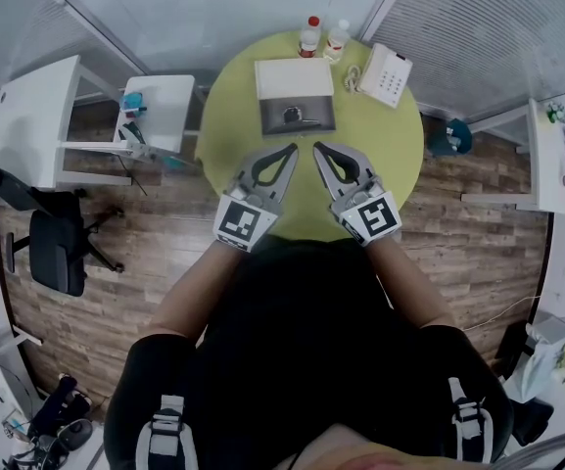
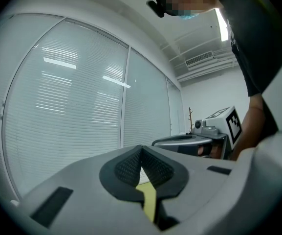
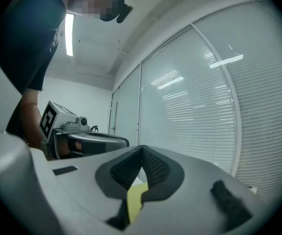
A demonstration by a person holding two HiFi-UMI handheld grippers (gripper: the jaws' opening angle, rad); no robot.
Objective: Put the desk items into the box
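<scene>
- Head view: box (image 1: 294, 76) sits open on the round green table (image 1: 400, 155), past centre toward 12 o'clock; white lid is at the far side, grey tray at the near side, with a small dark thing in the tray, too small to tell.
- Red-capped bottle (image 1: 308, 37) and white-capped bottle (image 1: 338, 37) stand side by side at the table's 12 o'clock edge, just beyond the box.
- White keypad phone (image 1: 386, 74) lies at 2 o'clock of the box, apart from it.
- Left gripper (image 1: 292, 149) and right gripper (image 1: 317, 149) hang at 6 o'clock of the box, tips near each other and apart from the box.
- Left gripper view: left gripper (image 2: 141, 149) jaws clenched, pads meeting, nothing between; green table shows below.
- Right gripper view: right gripper (image 3: 141, 149) jaws also clenched and empty.
- Window blinds (image 2: 72, 97) fill the background of both gripper views.
- Office chair (image 1: 57, 248) stands on the wood floor at 9 o'clock of the table.
</scene>
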